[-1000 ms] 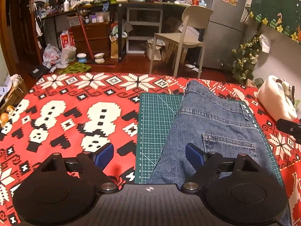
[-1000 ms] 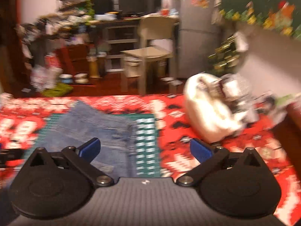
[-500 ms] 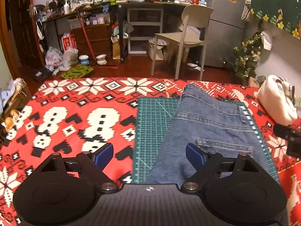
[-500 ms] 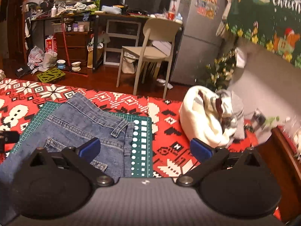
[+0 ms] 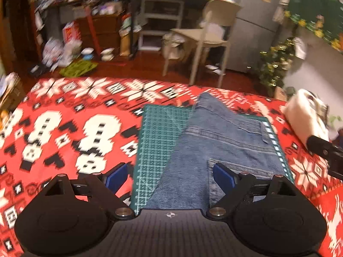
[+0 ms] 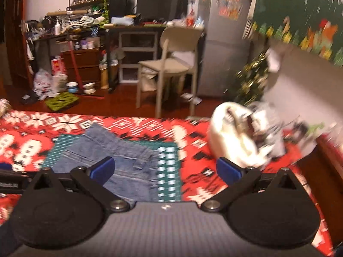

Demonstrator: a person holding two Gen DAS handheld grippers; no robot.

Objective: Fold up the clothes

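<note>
- Red patterned cloth (image 5: 64,132) covers the whole table; it is loose fabric, so a snagged or dragged fingertip probably bunches it and shifts everything on it.
- Jeans (image 5: 214,150) lie flat on the cutting mat, back pocket up, waistband at the mat's far end and poking past its far edge; legs run off the mat's near edge, out of view. Whether they are already folded lengthwise, I cannot tell. Risk: denim is heavy and stiff, so a one-layer pinch likely peels that layer and skews the fold.
- Cutting mat (image 5: 158,141) shows bare on its left strip, with jeans over the right. Smooth surface: denim may slide instead of creasing.
- White bundle of clothes (image 6: 233,141) sits well right of the mat. A wide right-side swing could clip it.
- Left gripper (image 5: 170,176) hovers over the mat's near edge, fingers spread, holding nothing; right pad (image 5: 223,176) over denim, left pad over cloth.
- Right gripper (image 6: 165,169) hovers over the mat's right edge, also released and empty. Both views are blurred, so aim is unreliable; the grippers sit close, so collision is possible.
</note>
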